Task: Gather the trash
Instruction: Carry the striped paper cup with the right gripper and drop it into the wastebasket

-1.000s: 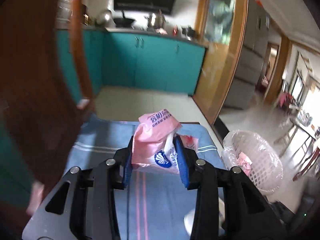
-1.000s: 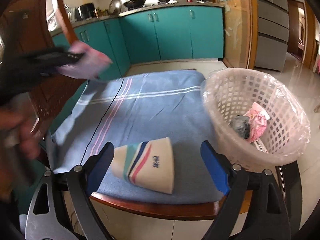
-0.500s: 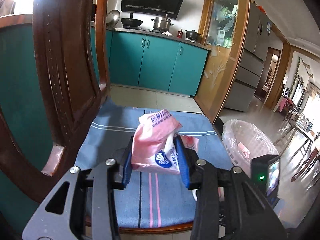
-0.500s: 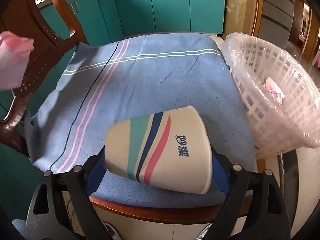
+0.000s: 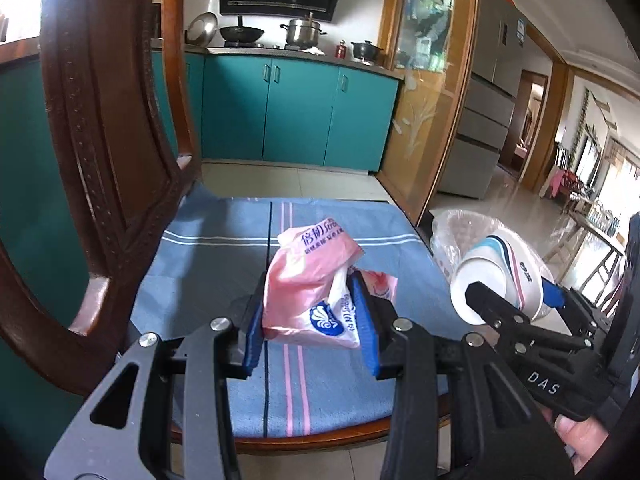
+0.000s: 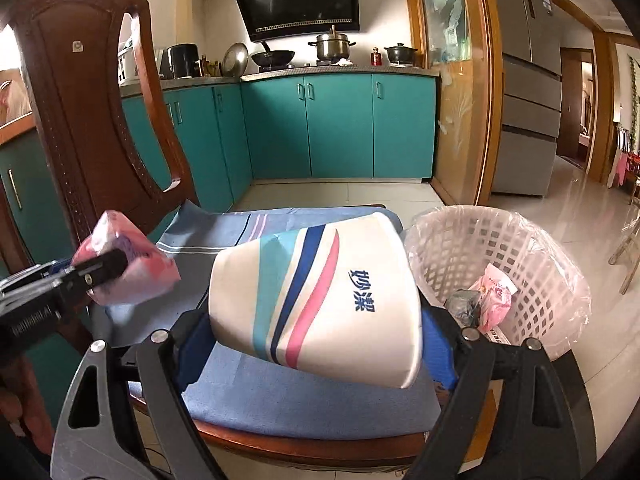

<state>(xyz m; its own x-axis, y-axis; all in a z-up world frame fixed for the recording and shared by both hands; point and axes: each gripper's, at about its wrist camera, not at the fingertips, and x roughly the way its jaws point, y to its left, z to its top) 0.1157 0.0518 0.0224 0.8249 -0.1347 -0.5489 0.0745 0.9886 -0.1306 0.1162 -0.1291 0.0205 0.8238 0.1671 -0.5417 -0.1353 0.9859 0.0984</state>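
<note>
Flanking the held paper cup [image 6: 320,304]: chair back [image 6: 84,120], lined basket [image 6: 516,264].

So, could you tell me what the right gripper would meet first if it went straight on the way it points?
Probably nothing soon: the right gripper, shut on the paper cup, points over the blue cloth toward the floor and teal cabinets; depth is unclear.

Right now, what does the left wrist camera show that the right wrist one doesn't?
Only the left view shows the printed front of the pink tissue pack and the person's fingers. Only the right view shows trash inside the white basket and the cup's logo close up. Both show pack, cup, basket, blue striped cloth and wooden chair back.
</note>
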